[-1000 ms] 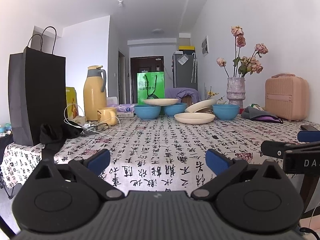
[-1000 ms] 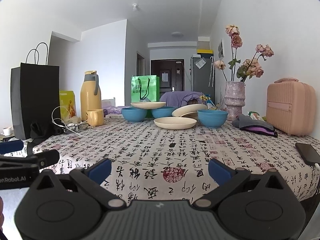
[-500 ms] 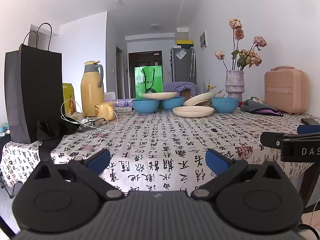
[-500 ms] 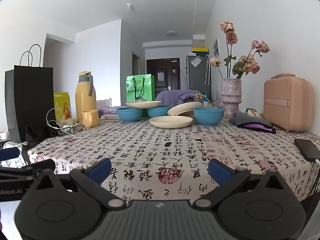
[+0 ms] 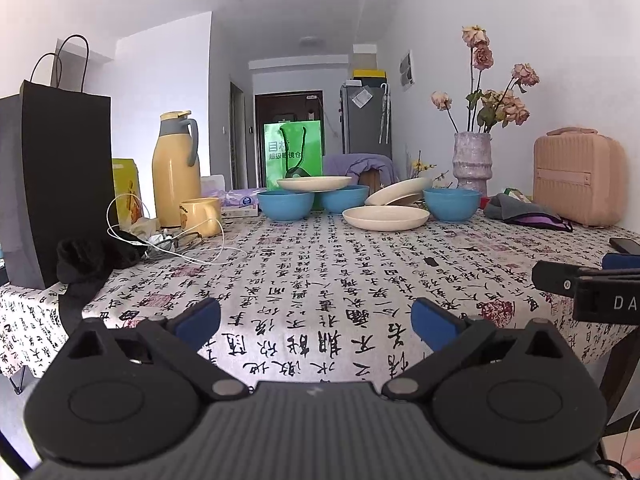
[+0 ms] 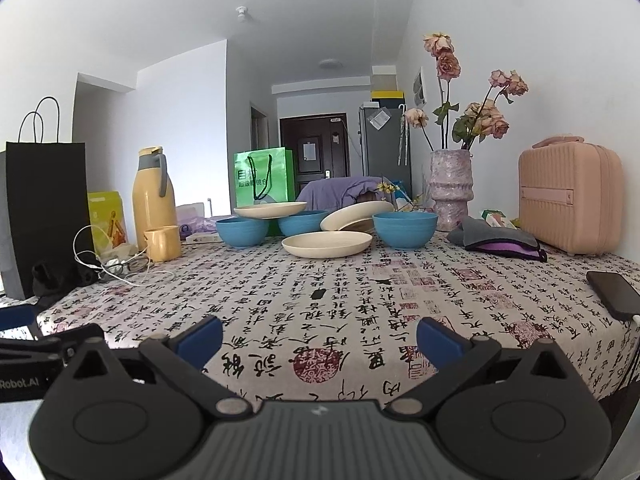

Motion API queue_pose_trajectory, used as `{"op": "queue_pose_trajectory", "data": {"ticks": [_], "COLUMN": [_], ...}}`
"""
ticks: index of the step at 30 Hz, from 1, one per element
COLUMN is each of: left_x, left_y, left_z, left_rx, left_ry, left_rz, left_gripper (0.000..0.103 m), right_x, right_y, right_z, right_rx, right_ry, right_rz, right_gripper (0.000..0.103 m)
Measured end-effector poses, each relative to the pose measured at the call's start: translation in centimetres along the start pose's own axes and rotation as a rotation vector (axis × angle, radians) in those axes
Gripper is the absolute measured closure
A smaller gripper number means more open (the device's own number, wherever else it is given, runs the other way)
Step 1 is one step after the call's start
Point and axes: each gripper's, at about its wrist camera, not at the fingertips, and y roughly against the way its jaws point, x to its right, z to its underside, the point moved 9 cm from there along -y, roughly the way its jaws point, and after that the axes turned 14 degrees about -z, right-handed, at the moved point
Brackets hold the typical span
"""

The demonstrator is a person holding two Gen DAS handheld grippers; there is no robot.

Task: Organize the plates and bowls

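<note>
Both my grippers hang at the near edge of the table, jaws spread wide with nothing between them.

My left gripper point(image 5: 316, 322) and right gripper point(image 6: 319, 338) sit side by side over the calligraphy-print tablecloth point(image 6: 320, 292), well short of the dishes at the far end. From big to small I see: the black paper bag point(image 5: 56, 184) far left, the pink case point(image 6: 570, 196) far right, the yellow thermos point(image 5: 176, 168), the vase of dried roses point(image 6: 450, 190). Then the dishes: three blue bowls in a row, the left bowl point(image 6: 242, 232), the middle bowl point(image 6: 302, 222), the right bowl point(image 6: 405, 229). One cream plate point(image 6: 270, 210) bridges the left and middle bowls, a second plate point(image 6: 356, 216) leans tilted between middle and right bowls, a third plate point(image 6: 326, 244) lies flat in front. The yellow mug point(image 6: 162, 243) stands beside the thermos.
</note>
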Motion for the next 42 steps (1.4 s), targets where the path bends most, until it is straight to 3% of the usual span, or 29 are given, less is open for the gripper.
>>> {"op": "queue_pose_trajectory", "data": {"ticks": [12, 23, 27, 29, 34, 38, 42], "left_x": [4.3, 9.3, 10.9, 11.8, 14.1, 16.2, 18.1], "left_y": [-6.0, -15.3, -20.1, -22.8, -30.1, -35.5, -42.0], "left_z": [-2.5, -7.8, -10.7, -12.5, -16.9, -20.2, -21.5], "left_rx": [-0.046, -0.095, -0.140, -0.163, -0.266, -0.288, -0.414], "left_ry": [-0.024, 0.031, 0.079, 0.125, 0.191, 0.247, 0.326], "left_rz": [-0.003, 0.027, 0.067, 0.101, 0.120, 0.132, 0.115], "left_gripper": [0.000, 0.000, 0.000, 0.000, 0.001, 0.002, 0.002], "right_x": [4.7, 12.5, 15.8, 17.4, 21.7, 25.1, 29.1], "right_y": [-4.4, -11.3, -14.4, -16.0, -21.4, -27.1, -35.0], "right_z": [-1.7, -7.2, -10.3, -12.3, -17.9, -22.1, -24.5], "right_rx": [-0.015, -0.026, -0.057, -0.061, -0.095, -0.155, -0.250], "right_ry": [-0.048, -0.073, -0.120, -0.146, -0.165, -0.204, -0.321], "right_rz": [0.007, -0.010, -0.064, -0.094, -0.153, -0.205, -0.258], "right_gripper": [0.000, 0.000, 0.001, 0.006, 0.013, 0.024, 0.024]}}
